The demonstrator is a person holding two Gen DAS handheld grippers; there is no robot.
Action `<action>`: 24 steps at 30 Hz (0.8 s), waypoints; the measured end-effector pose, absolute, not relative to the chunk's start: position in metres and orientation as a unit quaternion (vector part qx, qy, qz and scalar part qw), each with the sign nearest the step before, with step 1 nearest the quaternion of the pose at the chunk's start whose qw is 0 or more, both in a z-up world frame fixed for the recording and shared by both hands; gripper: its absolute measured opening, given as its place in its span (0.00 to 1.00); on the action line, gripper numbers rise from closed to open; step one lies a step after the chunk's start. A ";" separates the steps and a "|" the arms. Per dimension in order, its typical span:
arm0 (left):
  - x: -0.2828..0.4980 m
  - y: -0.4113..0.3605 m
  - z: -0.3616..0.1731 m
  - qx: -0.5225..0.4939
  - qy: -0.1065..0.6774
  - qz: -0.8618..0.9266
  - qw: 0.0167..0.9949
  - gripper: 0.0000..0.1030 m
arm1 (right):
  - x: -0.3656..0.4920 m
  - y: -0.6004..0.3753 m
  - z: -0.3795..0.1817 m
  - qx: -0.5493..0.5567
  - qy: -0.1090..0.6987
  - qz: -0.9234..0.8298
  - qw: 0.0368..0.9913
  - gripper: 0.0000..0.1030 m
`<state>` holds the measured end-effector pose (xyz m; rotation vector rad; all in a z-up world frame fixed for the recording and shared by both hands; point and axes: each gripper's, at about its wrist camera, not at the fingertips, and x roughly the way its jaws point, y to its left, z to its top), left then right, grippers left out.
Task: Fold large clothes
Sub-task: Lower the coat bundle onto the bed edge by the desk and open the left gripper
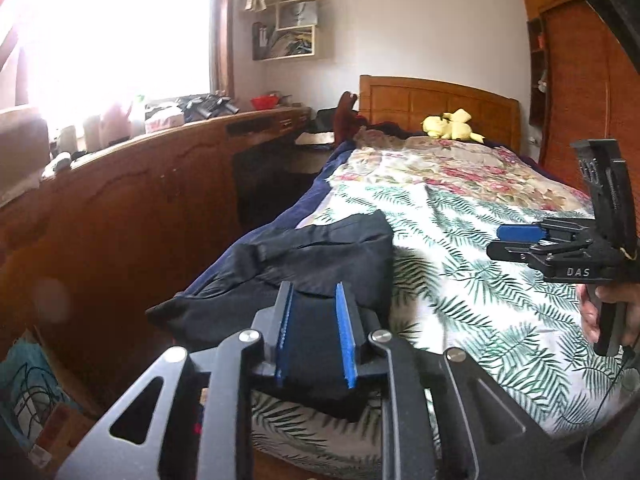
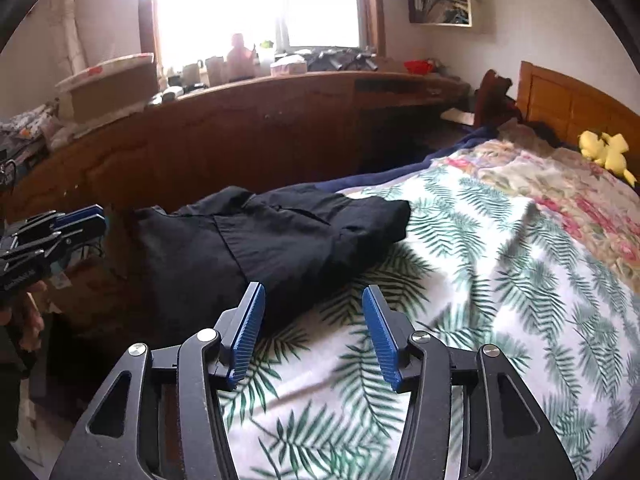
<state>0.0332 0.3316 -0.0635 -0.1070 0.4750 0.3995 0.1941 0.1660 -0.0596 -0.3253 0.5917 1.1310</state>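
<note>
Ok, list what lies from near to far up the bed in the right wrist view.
right gripper → palm-leaf sheet → black garment → floral blanket → yellow plush toy → wooden headboard.

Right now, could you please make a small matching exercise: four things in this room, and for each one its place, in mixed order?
Things:
1. black garment
2. yellow soft toy
3. red bowl
4. wall shelf

Places:
A. on the long wooden counter
B. high on the wall beside the window
C. near the headboard
D. at the bed's edge nearest the wooden counter

Pairs: 1-D, 2-C, 3-A, 4-B
</note>
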 end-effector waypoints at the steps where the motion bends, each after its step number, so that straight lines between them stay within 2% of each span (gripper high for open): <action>1: 0.035 0.322 -0.061 -0.048 0.233 0.192 0.952 0.19 | 0.193 0.156 -0.056 -0.146 0.273 0.523 0.794 0.54; 8: 0.055 0.270 -0.048 -0.033 0.246 0.179 0.952 0.19 | 0.187 0.086 -0.040 -0.123 0.261 0.495 0.820 0.68; 14: 0.072 0.228 -0.049 -0.049 0.265 0.142 0.953 0.19 | 0.181 0.025 -0.032 -0.105 0.252 0.465 0.842 0.76; 24: 0.107 0.137 -0.063 -0.037 0.278 0.049 0.959 0.20 | 0.169 -0.075 -0.035 -0.084 0.246 0.403 0.878 0.81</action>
